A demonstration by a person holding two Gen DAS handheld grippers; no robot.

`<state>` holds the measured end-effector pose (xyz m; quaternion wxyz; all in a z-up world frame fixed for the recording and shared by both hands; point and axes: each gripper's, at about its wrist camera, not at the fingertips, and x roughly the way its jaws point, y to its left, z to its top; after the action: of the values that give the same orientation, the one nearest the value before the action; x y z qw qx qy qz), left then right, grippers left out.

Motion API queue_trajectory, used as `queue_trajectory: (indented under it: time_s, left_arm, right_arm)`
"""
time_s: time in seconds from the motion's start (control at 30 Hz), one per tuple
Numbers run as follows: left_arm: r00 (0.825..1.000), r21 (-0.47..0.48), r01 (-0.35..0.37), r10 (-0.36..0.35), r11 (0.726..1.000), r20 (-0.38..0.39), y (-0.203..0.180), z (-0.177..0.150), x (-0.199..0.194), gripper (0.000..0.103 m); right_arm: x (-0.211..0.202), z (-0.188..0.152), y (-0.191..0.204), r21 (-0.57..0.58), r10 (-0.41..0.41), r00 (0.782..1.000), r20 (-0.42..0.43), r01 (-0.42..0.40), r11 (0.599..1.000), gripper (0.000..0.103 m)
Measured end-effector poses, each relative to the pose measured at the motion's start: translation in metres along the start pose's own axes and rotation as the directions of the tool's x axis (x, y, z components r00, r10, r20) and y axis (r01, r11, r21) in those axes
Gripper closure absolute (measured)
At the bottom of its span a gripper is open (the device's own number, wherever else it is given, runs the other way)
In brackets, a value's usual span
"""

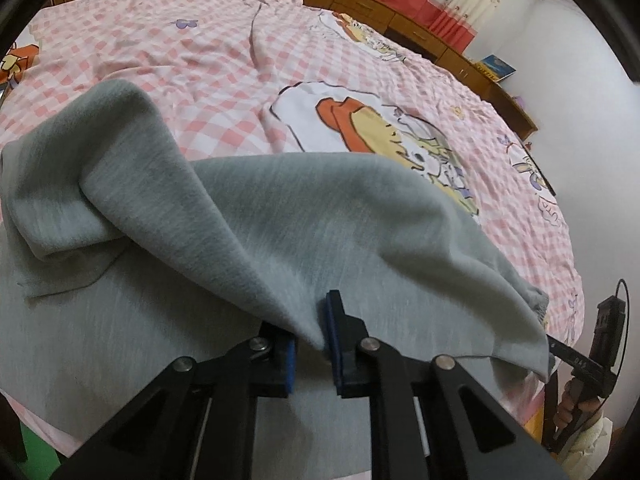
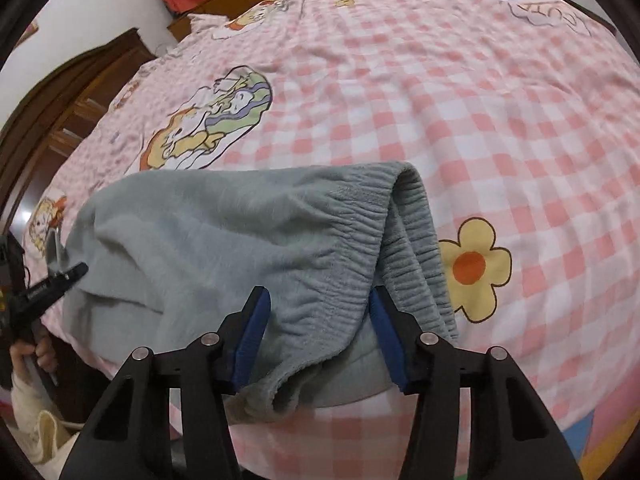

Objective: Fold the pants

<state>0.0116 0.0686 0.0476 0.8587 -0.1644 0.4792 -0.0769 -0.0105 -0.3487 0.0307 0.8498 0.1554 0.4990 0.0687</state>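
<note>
A: What are the pants (image 1: pixel 248 232) made of?

B: Soft grey knit cloth, matt and faintly fuzzy, with a ribbed, gathered waistband (image 2: pixel 360 236) at the centre right of the right wrist view.

A: And the bed cover (image 1: pixel 208 60)?

B: Thin woven cloth, checked pink and white, creased, no shine.

A: The left hand-held gripper (image 1: pixel 310 344)?

B: Matt black plastic, blue rubbery pads (image 1: pixel 331 320), shiny metal pins. The right hand-held gripper (image 2: pixel 320 332) matches. The cabinets (image 1: pixel 372 4) at the top look like glossy wood.

Bedroom, checked bedspread (image 1: pixel 208 52), wooden headboard (image 1: pixel 384 12)
</note>
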Motion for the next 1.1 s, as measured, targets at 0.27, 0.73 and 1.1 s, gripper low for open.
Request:
queue_trajectory:
  time_s: [0.27, 0.73, 1.1]
  left_arm:
    - [1.0, 0.012, -0.004, 0.004, 1.0, -0.008, -0.001, -0.006, 0.006, 0.091]
    - [0.997, 0.105, 0.072, -0.071, 0.992, -0.013, -0.022, -0.033, -0.045, 0.098]
    - [0.99, 0.082, 0.006, 0.005, 0.997, -0.141, -0.021, -0.066, 0.001, 0.098]
  right_arm:
    - [0.004, 0.005, 0.001, 0.051, 0.098, 0.995, 0.008, -0.098, 0.994, 0.054]
    - [-0.044, 0.07, 0.007, -0.121, -0.004, 0.995, 0.099, 0.016, 0.993, 0.095]
    - [-0.045, 0.047, -0.02, -0.05, -0.097, 0.993, 0.069, 0.1, 0.994, 0.069]
